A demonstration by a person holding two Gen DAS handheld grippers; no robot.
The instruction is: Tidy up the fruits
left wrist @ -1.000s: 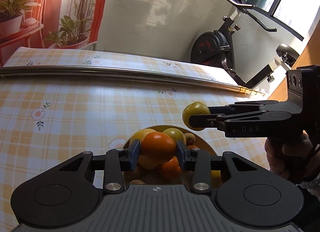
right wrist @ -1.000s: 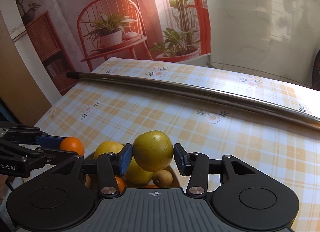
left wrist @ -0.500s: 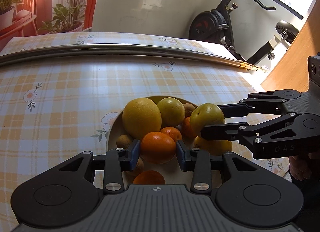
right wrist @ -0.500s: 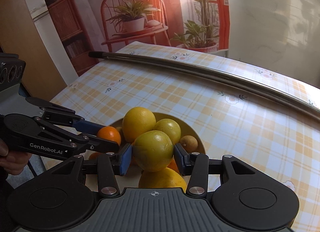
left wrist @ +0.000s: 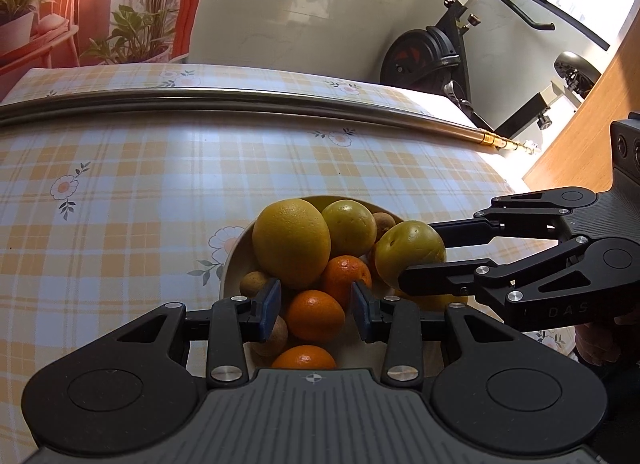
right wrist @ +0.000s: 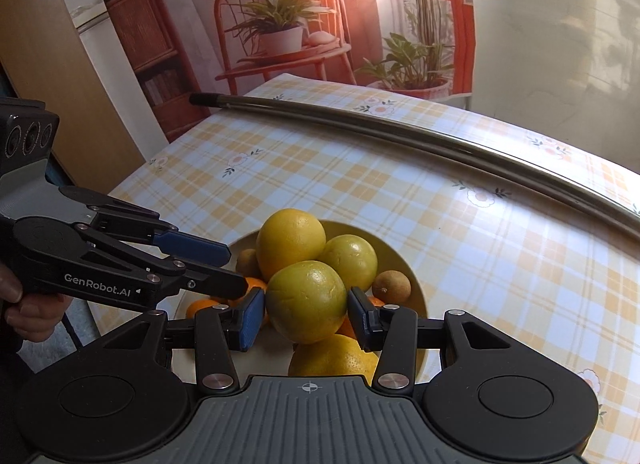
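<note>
A tan bowl (left wrist: 232, 260) (right wrist: 404, 260) on the checked tablecloth holds a large yellow citrus (left wrist: 292, 242) (right wrist: 290, 240), a yellow-green fruit (left wrist: 350, 228), oranges and small brown fruits (right wrist: 391, 286). My left gripper (left wrist: 315, 310) is low over the bowl's near side and open. An orange (left wrist: 316, 314) lies in the bowl between its blue pads, with a thin gap on each side. My right gripper (right wrist: 306, 318) is shut on a green-yellow fruit (right wrist: 306, 300) (left wrist: 410, 254), held just above the pile on the bowl's right side.
A long metal rod (left wrist: 240, 98) (right wrist: 400, 128) lies across the far part of the table. An exercise bike (left wrist: 432, 60) stands beyond the table's far right corner. A hand (right wrist: 24, 304) holds the left gripper at the table's left edge.
Both grippers came down and in over the bowl. The left gripper's pads have parted and its orange now sits among the fruit. The right gripper still holds its fruit.
</note>
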